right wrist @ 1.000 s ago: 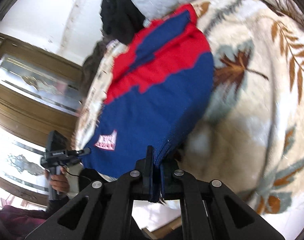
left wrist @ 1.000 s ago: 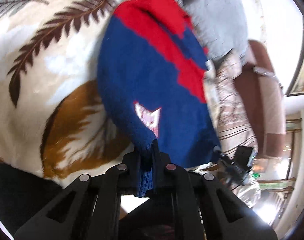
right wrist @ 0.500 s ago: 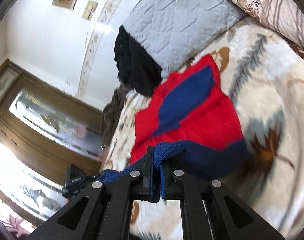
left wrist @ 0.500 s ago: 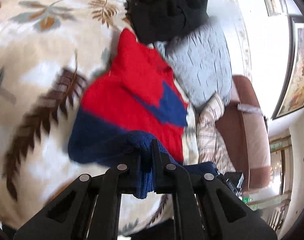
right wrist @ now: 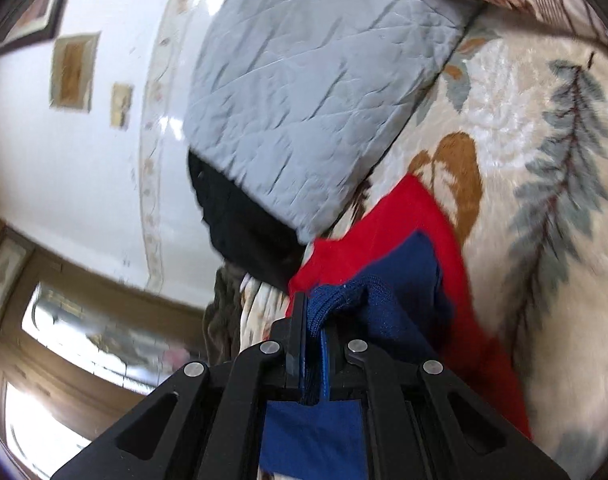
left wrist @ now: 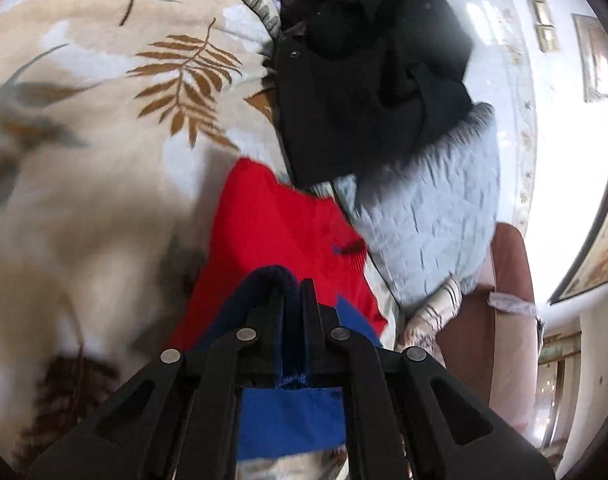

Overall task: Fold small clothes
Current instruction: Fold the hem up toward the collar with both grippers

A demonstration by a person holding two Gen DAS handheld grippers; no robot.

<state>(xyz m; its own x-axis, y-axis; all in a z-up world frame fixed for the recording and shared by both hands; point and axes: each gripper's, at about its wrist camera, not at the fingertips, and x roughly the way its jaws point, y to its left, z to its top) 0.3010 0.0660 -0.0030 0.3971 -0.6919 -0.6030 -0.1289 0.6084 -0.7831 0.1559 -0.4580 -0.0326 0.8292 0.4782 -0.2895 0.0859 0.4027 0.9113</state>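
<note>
Sweater [left wrist: 272, 224], one, pinched by both tongs, left [left wrist: 294, 300] and right [right wrist: 310, 312].

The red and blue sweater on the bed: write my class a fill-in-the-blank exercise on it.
1. Both grippers are shut on the ____ hem of the sweater.
2. The sweater's far part is ____.
3. Beyond it a ____ garment is piled by the grey quilted pillow.

Missing words: blue; red; black

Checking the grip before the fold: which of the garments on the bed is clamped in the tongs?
The red-and-blue knit sweater: its blue hem is pinched in both the left tongs and right tongs. The black garment lies untouched beyond it.
</note>
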